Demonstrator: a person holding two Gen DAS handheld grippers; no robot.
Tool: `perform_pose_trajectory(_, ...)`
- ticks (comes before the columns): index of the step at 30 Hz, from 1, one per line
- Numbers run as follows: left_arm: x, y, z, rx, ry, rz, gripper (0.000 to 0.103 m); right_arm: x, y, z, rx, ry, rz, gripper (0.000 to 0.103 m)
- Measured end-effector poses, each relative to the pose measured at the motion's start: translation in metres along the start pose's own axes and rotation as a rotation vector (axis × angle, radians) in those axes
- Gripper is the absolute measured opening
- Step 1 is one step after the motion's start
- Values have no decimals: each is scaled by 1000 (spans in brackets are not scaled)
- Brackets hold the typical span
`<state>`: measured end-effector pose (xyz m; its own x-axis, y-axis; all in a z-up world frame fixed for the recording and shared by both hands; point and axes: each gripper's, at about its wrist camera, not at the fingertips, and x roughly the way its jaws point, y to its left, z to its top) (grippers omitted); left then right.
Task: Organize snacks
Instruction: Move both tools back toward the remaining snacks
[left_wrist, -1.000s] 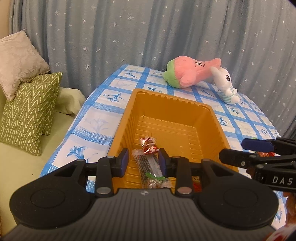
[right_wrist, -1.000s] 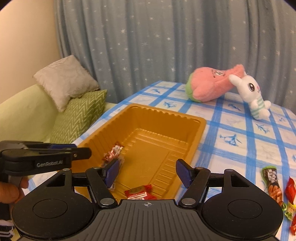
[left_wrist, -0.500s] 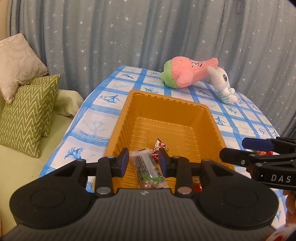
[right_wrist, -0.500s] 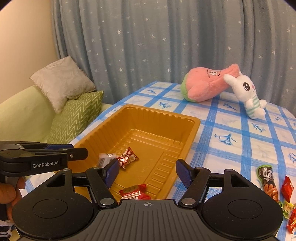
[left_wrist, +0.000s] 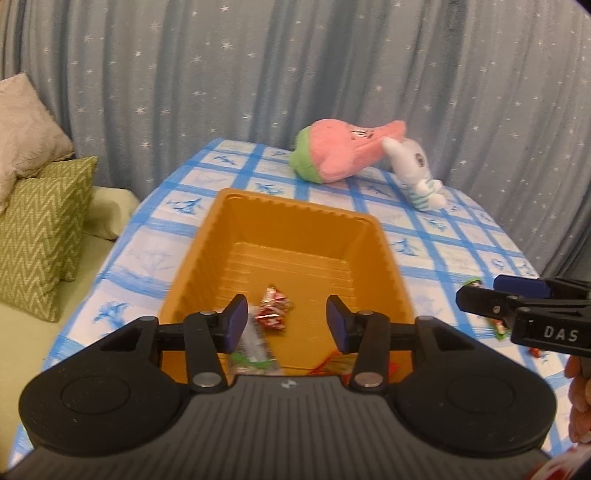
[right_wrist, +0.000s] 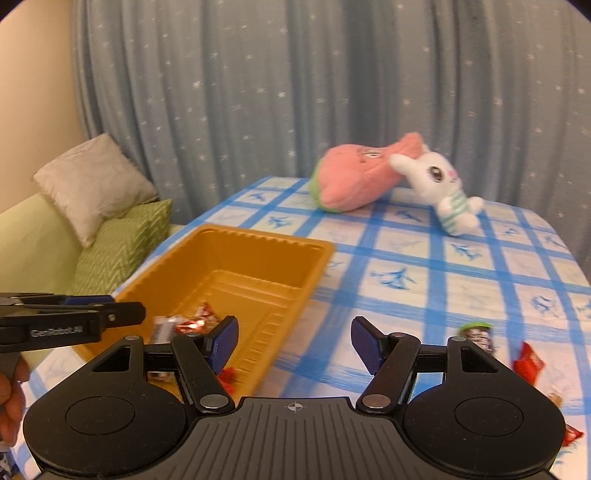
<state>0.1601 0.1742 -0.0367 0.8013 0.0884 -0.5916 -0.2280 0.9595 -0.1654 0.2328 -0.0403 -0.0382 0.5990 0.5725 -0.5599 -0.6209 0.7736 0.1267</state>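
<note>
Left wrist view: right tongs read "DAS"; left tongs "GenRobot.AI"

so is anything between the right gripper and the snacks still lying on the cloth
Nothing visible. The right gripper, jaws open and empty, faces bare tablecloth; the green-topped snack and red packet lie unobstructed to its right, outside the orange tray.

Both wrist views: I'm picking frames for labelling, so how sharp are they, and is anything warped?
Left wrist view: mild motion blur on the orange tray and its snacks. Right wrist view: heavier smear across the checked tablecloth and tray. Fisheye bends the curtain in both.
</note>
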Motion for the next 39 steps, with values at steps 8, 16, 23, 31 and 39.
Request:
perform_pose_trajectory(8, 2, -47, 3, 57, -20, -87, 57, -21, -35, -4, 40, -20, -69, 68)
perform_pose_trajectory(16, 12, -97, -1, 118, -5, -168, 69, -40, -72, -11, 86, -22, -136, 68)
perform_pose_trajectory(23, 24, -141, -8, 192, 13, -218, 73, -55, -105, -19, 116, -21, -203, 68)
perform_pose_trajectory(31, 39, -178, -11, 234, 32, -271, 73, -74, -147, -28, 158, -4, -293, 67)
perform_pose_trajectory(39, 59, -211, -16, 265, 61, -316, 73, -90, -193, -40, 238, 22, -345, 67)
